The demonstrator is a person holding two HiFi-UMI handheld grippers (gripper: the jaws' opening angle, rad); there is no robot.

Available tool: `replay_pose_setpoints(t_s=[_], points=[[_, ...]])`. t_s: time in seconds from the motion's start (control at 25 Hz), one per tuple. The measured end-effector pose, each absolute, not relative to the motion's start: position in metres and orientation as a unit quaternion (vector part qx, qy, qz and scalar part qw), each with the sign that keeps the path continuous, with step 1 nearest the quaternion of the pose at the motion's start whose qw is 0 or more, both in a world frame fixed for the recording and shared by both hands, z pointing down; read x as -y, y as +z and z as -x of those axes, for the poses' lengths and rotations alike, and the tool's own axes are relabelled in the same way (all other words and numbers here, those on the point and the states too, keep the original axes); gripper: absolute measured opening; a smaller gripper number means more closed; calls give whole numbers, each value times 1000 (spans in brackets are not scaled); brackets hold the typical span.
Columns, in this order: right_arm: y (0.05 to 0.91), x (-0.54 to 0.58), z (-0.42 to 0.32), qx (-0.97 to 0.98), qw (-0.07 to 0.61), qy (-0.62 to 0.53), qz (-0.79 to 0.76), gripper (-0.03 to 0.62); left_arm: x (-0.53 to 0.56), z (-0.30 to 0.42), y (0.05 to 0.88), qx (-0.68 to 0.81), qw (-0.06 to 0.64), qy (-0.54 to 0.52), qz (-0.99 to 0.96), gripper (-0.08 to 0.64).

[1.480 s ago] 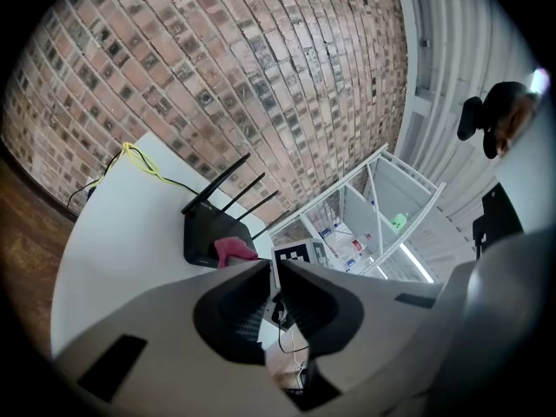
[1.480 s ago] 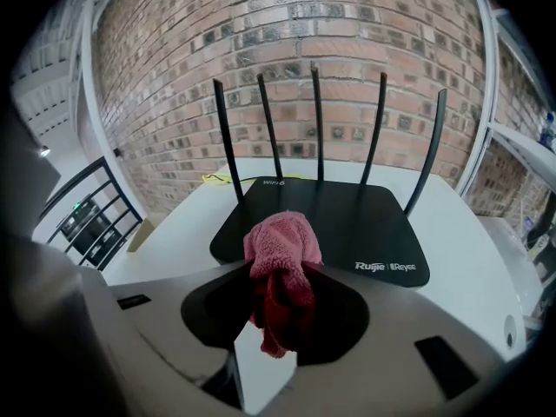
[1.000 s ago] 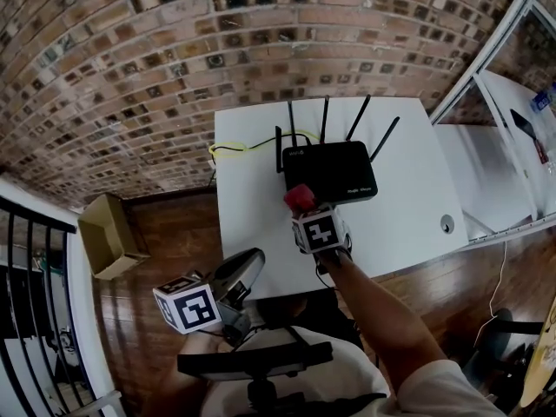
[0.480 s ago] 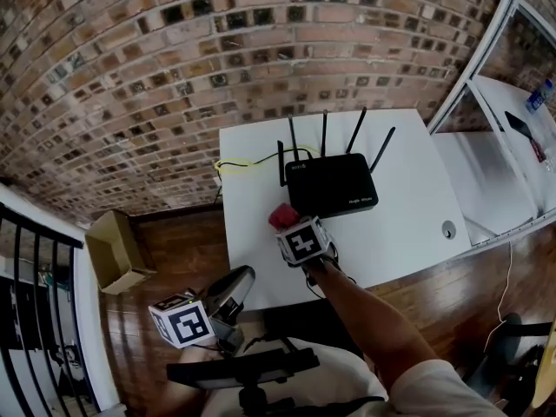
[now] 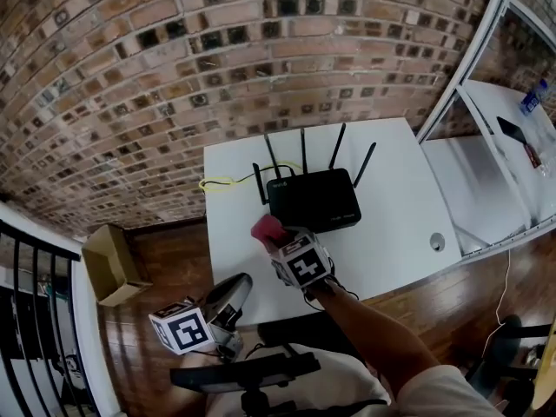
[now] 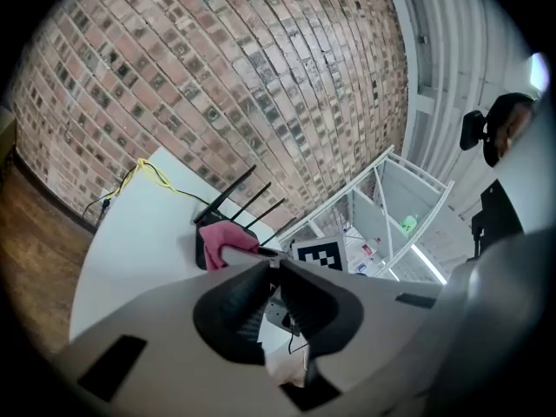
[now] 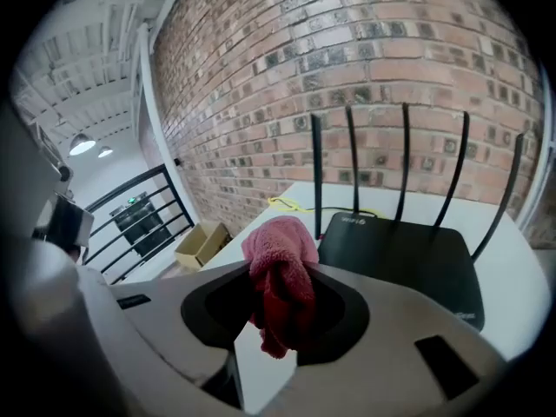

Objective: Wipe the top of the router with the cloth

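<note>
Now your right claw [image 7: 282, 295] is clamped on the pink cloth [image 7: 278, 268], held near the centre of the head view, just beside the lower-left corner of the black router [image 5: 314, 200] on the white counter [image 5: 404, 207]. Your left claw [image 6: 272, 266] sits lower left, off the counter's edge, jaws together and holding nothing.

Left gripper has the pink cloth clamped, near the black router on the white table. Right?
Wrong gripper: the right gripper has the pink cloth clamped, near the black router on the white table, per the right gripper view.
</note>
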State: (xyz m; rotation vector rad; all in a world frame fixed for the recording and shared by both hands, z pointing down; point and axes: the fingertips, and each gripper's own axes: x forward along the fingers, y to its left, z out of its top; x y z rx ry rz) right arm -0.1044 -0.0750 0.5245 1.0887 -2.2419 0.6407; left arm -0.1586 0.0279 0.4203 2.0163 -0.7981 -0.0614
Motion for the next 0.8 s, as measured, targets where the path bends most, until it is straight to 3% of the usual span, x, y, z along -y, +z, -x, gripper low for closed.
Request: replay_pose_setpoints(t_s=[0.4,0.8], points=[[482,115,-50,817,233,225,-477,138,12,55,418,280,472,-25,-835,35],[466,150,-137,805,208,208,-515,138,43,-4,413,278,467,-29,-839,35]])
